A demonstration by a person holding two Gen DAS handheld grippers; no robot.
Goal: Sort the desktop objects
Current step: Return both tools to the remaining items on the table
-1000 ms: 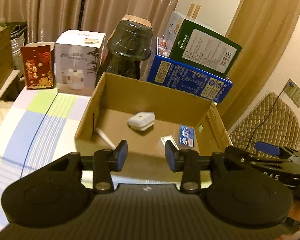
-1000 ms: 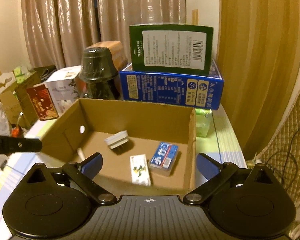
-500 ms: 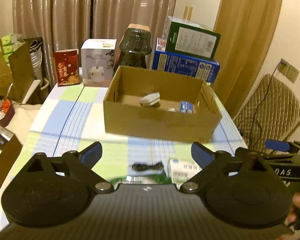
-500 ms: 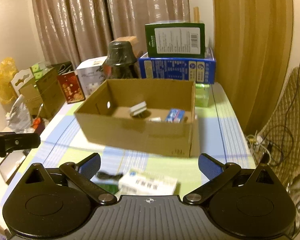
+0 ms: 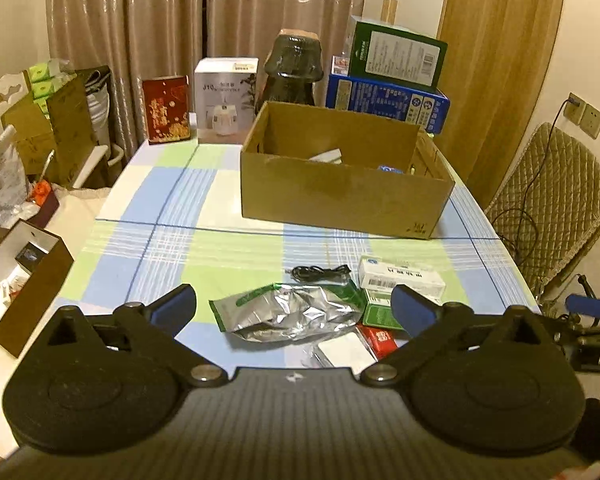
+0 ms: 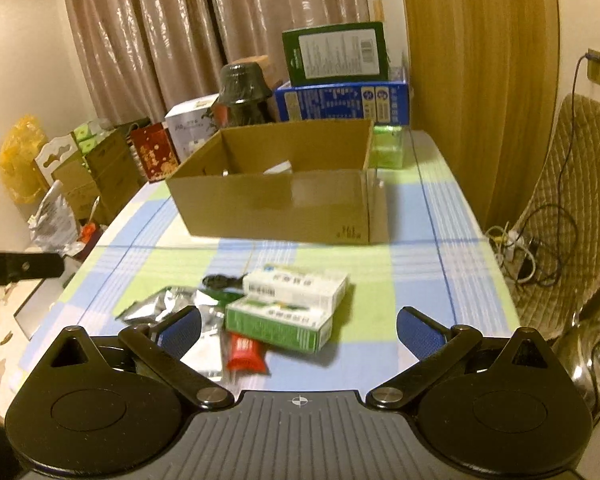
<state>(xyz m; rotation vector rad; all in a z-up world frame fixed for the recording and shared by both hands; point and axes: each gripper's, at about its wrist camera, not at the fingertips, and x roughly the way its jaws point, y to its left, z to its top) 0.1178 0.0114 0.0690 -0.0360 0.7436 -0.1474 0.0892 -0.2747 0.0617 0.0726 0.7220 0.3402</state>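
Our left gripper's [image 5: 294, 310] and right gripper's [image 6: 298, 334] fingers stood wide apart, empty. Below lay one crinkled foil pouch [image 5: 288, 314], two rectangular medicine boxes [image 6: 296, 290], one black cable [image 5: 320, 272]; beyond, one cardboard box [image 5: 340, 196].

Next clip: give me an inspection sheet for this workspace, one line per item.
Surface: checked tablecloth, blue, green and white.
Job's things: open cardboard box partly filled; foil pouch, white carton, green carton and red packet lie loose in front of it.
Clutter: stacked boxes and a dark jar behind the cardboard box.
Grippers: left gripper open, empty; right gripper open, empty.
Cables: black cable on the cloth.
Surroundings: curtains, quilted chair.
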